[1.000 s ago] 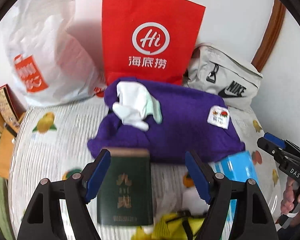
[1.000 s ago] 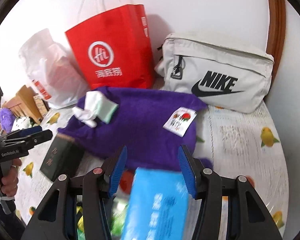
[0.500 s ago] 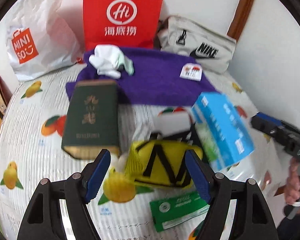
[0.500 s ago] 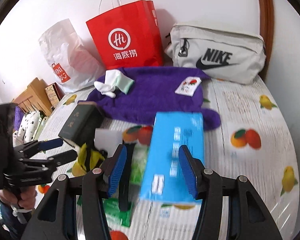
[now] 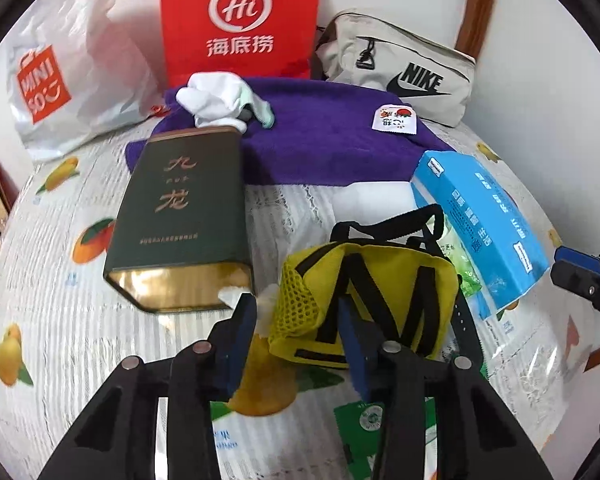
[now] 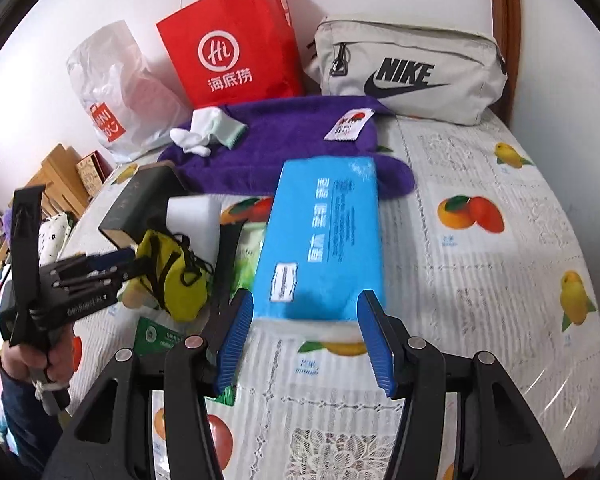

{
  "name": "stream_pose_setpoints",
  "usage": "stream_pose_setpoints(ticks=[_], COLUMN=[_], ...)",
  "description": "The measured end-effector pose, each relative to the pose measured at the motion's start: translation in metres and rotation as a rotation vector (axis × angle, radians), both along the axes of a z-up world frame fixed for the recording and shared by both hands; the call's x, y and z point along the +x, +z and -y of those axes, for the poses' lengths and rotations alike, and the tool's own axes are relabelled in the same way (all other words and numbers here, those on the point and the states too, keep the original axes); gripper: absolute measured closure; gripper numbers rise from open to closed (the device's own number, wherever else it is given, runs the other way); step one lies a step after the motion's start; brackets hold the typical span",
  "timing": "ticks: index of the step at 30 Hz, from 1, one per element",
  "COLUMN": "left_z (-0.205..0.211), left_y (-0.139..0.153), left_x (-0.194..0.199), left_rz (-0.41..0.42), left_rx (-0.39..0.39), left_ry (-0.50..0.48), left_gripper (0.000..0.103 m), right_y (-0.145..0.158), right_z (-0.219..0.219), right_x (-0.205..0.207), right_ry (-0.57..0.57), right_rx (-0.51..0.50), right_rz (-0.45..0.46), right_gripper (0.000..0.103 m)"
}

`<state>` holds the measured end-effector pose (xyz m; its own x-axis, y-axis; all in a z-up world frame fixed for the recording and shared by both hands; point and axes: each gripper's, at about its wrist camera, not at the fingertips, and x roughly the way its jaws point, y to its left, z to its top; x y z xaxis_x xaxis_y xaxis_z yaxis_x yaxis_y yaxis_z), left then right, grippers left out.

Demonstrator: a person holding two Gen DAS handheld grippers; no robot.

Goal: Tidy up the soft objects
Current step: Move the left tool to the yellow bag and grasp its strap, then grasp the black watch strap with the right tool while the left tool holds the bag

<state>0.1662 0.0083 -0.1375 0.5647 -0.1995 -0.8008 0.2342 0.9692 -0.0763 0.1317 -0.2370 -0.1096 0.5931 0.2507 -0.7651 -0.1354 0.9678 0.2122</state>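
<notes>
Two grippers work over a table under a fruit-print cloth (image 6: 480, 264). The left gripper (image 5: 296, 336) has just been closing its jaws, and a corner of the yellow mesh pouch (image 5: 364, 300) with black straps now sits between them; its right pad overlaps the pouch's fabric, but whether both pads press on it cannot be told. In the right wrist view that gripper (image 6: 112, 268) shows with its tips at the pouch (image 6: 172, 276), a hand (image 6: 56, 356) wrapped round its handle.

The right gripper (image 6: 306, 340) stands partly open — its blue pads flank the near end of the blue tissue pack (image 6: 324, 240), and gaps show on both sides, so nothing is held.

Just left of the pouch lies a dark green tin (image 5: 180, 220); a green packet (image 5: 364, 420) lies under the left gripper's fingers. Behind them a purple towel (image 5: 332, 144) carries a bundle of white socks (image 5: 220, 100). Along the wall stand a white plastic bag (image 5: 60, 80), a red paper bag (image 5: 240, 20) and a grey Nike pouch (image 6: 412, 68).

Open cloth lies to the right of the tissue pack and toward the right-hand table edge, where the wall and a brown wooden frame (image 6: 504, 40) close in. The left side is crowded — tin, pouch and packet are packed close.
</notes>
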Motion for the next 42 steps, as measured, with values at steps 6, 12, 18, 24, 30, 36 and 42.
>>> stream_pose_setpoints(ticks=[6, 12, 18, 24, 30, 36, 42], left_z=[-0.002, 0.001, 0.004, -0.003, -0.027, -0.051, -0.068], left_y=[0.001, 0.001, -0.007, 0.001, 0.016, 0.020, 0.015], left_x=[0.000, -0.004, 0.004, -0.003, -0.019, -0.039, -0.043], left_rz=[-0.010, -0.022, -0.045, -0.029, -0.016, -0.008, -0.020], left_rx=[-0.014, -0.005, -0.007, -0.037, -0.078, -0.084, -0.104], left_ry=[-0.037, -0.060, -0.038, -0.058, -0.009, 0.040, 0.074], left_gripper=[0.085, 0.085, 0.084, 0.088, 0.088, 0.088, 0.088], right_y=[-0.011, -0.005, 0.005, -0.001, -0.012, -0.027, -0.037], right_z=[-0.010, -0.013, -0.017, -0.031, -0.055, -0.072, -0.090], right_x=[-0.002, -0.005, -0.015, -0.020, -0.020, -0.009, -0.001], right_ry=[0.016, 0.035, 0.061, 0.104, 0.168, 0.183, 0.175], right_rx=[0.000, 0.022, 0.014, 0.010, -0.003, -0.042, -0.101], right_rz=[-0.019, -0.003, 0.024, 0.008, -0.007, -0.024, -0.024], right_gripper=[0.047, 0.047, 0.047, 0.047, 0.047, 0.047, 0.047])
